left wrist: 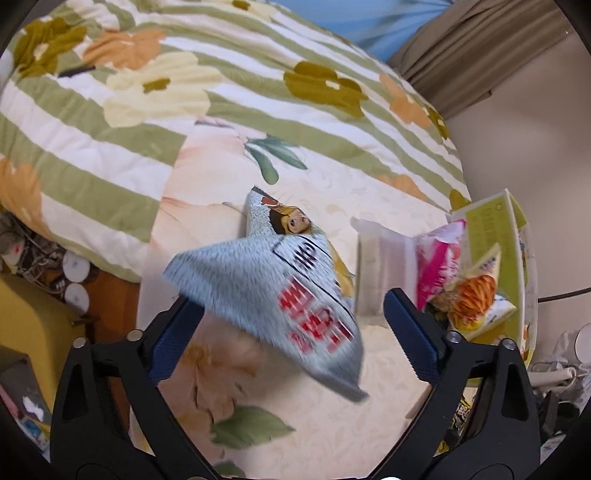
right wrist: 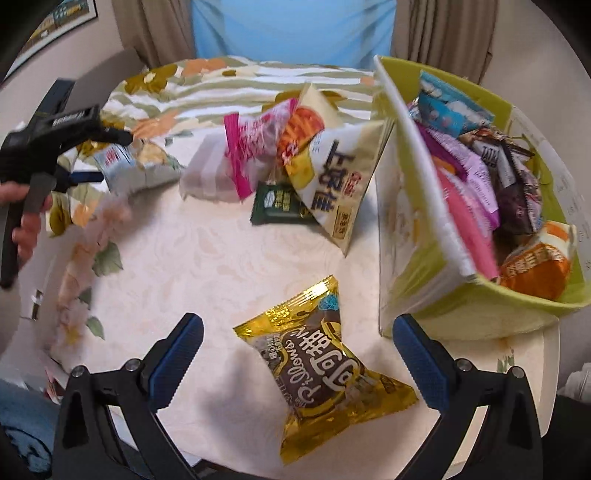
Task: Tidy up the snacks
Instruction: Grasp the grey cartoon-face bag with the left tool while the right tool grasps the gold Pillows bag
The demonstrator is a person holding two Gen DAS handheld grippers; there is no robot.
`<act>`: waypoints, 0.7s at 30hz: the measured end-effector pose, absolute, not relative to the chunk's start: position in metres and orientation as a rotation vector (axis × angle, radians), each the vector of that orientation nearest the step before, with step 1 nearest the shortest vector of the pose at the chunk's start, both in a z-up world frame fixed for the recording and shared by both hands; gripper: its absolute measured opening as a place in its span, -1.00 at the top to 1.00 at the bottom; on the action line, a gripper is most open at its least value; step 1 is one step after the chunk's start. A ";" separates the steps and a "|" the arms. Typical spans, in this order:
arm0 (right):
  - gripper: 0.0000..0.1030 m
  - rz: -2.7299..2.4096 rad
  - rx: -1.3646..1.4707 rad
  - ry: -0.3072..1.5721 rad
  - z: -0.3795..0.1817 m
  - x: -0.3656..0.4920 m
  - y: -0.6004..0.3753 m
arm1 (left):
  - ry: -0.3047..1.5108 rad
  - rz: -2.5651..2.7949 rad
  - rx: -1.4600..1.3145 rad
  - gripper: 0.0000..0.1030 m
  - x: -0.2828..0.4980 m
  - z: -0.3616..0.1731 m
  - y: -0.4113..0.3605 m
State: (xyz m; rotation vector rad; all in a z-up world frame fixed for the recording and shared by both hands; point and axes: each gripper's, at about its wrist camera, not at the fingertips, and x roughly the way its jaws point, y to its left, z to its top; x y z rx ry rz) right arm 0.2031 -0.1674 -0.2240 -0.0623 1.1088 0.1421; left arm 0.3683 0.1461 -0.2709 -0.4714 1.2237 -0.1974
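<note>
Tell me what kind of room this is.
Probably a bedroom: a floral green-striped quilt lies on a bed, brown curtains hang behind, and the green fabric snack bin sits on the sheet.

The quilt (left wrist: pixel 110 122) is green-and-white striped with flowers. The packet (right wrist: pixel 321 373) is gold and brown; the box (right wrist: pixel 480 306) lime green.

Surface: a bed (right wrist: pixel 207 258) covered by a cream floral sheet (left wrist: pixel 332 417).
Far end: a striped floral quilt (left wrist: pixel 110 122) is bunched on the sheet.
Right side: a green basket (right wrist: pixel 476 306) filled with snacks is seen.
Near middle: a gold packet (right wrist: pixel 317 373) is laid flat.
Centre: a dark green packet (right wrist: pixel 277 205), a cream chip bag (right wrist: pixel 340 181), a pink packet (right wrist: pixel 251 147) and a white packet (right wrist: pixel 207 173) are piled together.
</note>
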 end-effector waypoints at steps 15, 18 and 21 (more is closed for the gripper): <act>-0.94 0.207 -0.150 1.189 -0.259 0.214 -0.170 | 1.297 -0.282 -0.457 -0.14 0.380 -0.302 0.131; -0.89 0.234 -0.172 1.205 -0.263 0.213 -0.168 | 1.301 -0.285 -0.442 -0.09 0.376 -0.302 0.129; -0.87 0.255 -0.192 1.217 -0.266 0.210 -0.165 | 1.308 -0.284 -0.442 -0.01 0.370 -0.301 0.128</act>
